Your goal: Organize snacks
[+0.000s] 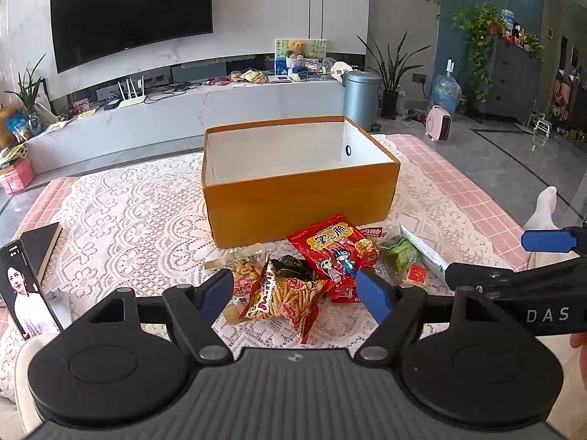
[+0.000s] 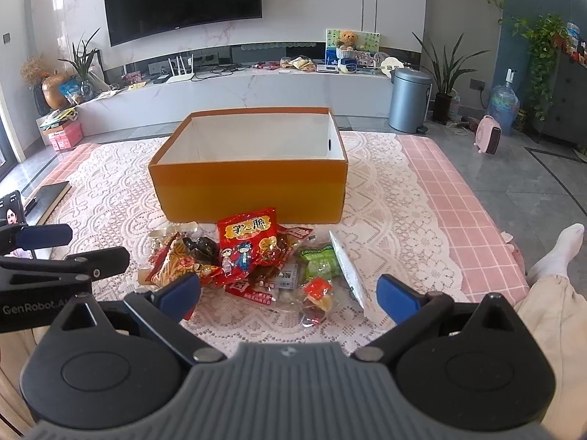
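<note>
While the snack pile (image 1: 312, 275) lies just past both sets of jaws, the left gripper (image 1: 293, 293) and right gripper (image 2: 290, 293) gape wide, holding nothing.

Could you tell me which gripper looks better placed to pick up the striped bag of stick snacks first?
Left, probably. The left gripper is open with the stick-snack bag between its fingers; the right gripper is open over other packets.

Orange box (image 2: 249, 190) open-topped, interior bare, centre frame. Snack pile (image 2: 253, 260) crowds the lace cloth (image 2: 385, 220) against its near wall. Bare cloth right; phone (image 1: 25, 289) blocks lower left.
</note>
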The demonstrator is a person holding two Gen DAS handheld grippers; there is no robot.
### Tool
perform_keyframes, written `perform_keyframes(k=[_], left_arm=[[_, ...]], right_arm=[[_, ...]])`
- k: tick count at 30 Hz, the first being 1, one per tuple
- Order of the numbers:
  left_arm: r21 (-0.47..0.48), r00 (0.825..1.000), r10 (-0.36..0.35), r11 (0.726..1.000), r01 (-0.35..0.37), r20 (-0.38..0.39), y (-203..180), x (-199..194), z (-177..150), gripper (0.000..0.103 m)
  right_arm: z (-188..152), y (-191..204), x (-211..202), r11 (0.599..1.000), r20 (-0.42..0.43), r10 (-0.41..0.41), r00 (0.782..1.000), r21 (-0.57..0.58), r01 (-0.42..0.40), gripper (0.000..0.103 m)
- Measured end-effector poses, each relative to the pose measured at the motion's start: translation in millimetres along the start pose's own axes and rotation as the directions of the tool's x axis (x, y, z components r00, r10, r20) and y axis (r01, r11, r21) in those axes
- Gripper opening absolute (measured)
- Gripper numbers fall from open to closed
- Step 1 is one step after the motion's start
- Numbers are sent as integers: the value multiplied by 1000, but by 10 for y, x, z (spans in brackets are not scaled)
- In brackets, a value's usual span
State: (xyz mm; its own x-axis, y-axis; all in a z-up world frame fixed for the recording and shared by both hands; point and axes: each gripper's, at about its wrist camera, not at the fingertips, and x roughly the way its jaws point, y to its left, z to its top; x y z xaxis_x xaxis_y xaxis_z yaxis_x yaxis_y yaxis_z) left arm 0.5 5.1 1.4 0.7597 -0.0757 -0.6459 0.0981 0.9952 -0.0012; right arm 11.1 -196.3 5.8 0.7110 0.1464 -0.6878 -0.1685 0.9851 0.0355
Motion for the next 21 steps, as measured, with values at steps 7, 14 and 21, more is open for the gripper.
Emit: perform_keyframes(k=[7, 14, 21], left_arm=[[-9, 1000, -11, 1000, 11, -4, 4, 5, -1, 89], [-12, 1000, -16, 1000, 16, -6, 15, 11, 0, 89], [-17, 1000, -20, 1000, 19, -6, 20, 8, -10, 89]], right_arm=[[-10, 9, 6, 1000, -6, -3, 1000, -4, 3, 99], [-16, 11, 8, 1000, -10, -5, 1000, -5, 5, 99], [-22, 13, 15, 1000, -11, -6, 1000, -6, 6, 99]])
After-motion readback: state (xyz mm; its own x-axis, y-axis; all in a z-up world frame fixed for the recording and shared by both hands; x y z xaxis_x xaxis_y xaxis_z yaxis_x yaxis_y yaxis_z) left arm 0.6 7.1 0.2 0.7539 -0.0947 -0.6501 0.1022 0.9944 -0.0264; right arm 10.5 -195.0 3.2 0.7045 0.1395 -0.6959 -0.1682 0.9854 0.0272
